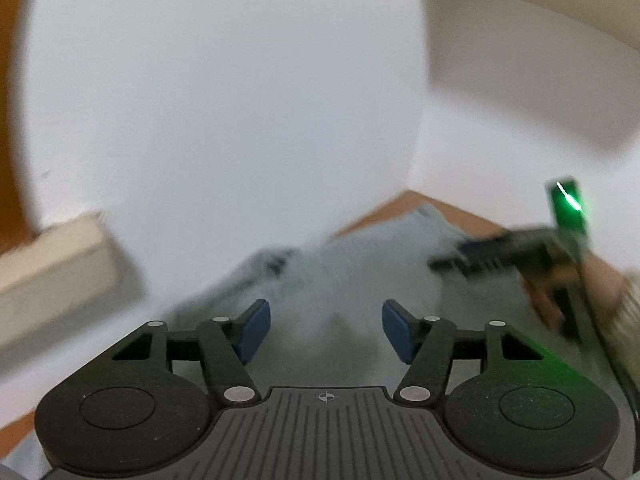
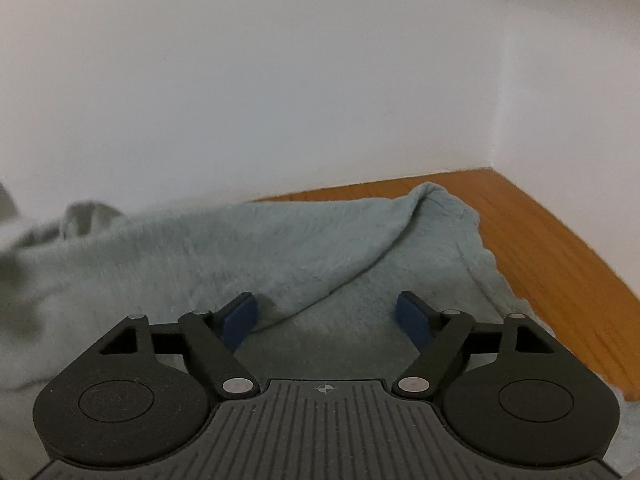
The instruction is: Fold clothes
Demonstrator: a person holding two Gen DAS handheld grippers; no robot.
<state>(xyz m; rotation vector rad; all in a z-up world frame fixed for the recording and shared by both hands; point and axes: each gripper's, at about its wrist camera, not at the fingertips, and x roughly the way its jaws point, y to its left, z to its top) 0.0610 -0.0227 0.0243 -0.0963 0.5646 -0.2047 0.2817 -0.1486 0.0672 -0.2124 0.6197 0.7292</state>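
**Right wrist view: both claws spread over the garment**

Your right claw (image 2: 326,316) and left claw (image 1: 326,330) gape, gripping nothing. The pale green garment (image 2: 280,248) lies rumpled on the table (image 2: 560,248). Pinch a hemmed edge squarely, both layers, before lifting.

Looking like a plain room in a home: bare white walls (image 2: 280,80) meeting in a corner, a wooden tabletop (image 2: 552,248) sitting against them, fuzzy pale-green garment (image 2: 240,256) lying on it.
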